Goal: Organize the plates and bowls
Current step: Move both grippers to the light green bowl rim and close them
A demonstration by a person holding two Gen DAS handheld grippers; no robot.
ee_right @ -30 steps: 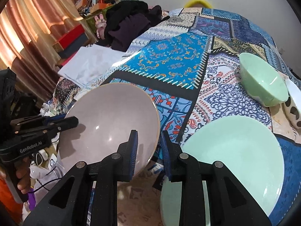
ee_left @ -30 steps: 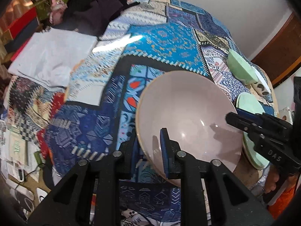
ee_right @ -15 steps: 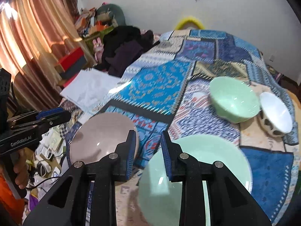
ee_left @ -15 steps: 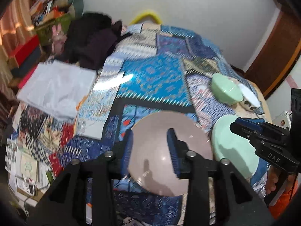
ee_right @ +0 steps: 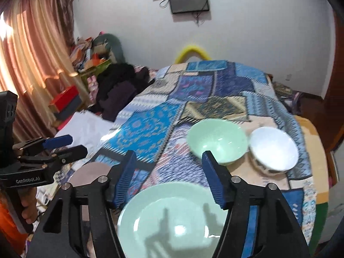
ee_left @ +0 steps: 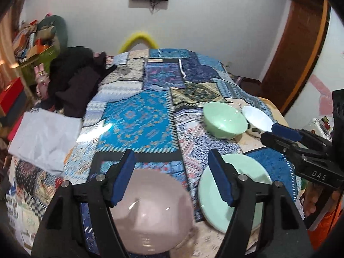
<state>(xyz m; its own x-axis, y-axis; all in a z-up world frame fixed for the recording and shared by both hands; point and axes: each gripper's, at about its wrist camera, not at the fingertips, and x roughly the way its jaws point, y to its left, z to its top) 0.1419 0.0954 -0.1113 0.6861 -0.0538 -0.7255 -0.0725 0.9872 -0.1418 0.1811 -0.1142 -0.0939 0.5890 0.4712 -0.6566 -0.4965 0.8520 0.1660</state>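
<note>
On the patchwork bed [ee_left: 137, 116], the pink plate [ee_left: 150, 210] lay at nine o'clock of the green plate [ee_left: 253, 185]. Left gripper [ee_left: 172, 178] and right gripper [ee_right: 169, 176] hovered, fingers opening wide, gripping nothing.

both grippers tilt downward side by side, left gripper [ee_left: 172, 178] and right gripper [ee_right: 168, 176] with jaws opening and nothing between them, each held by a hand
</note>
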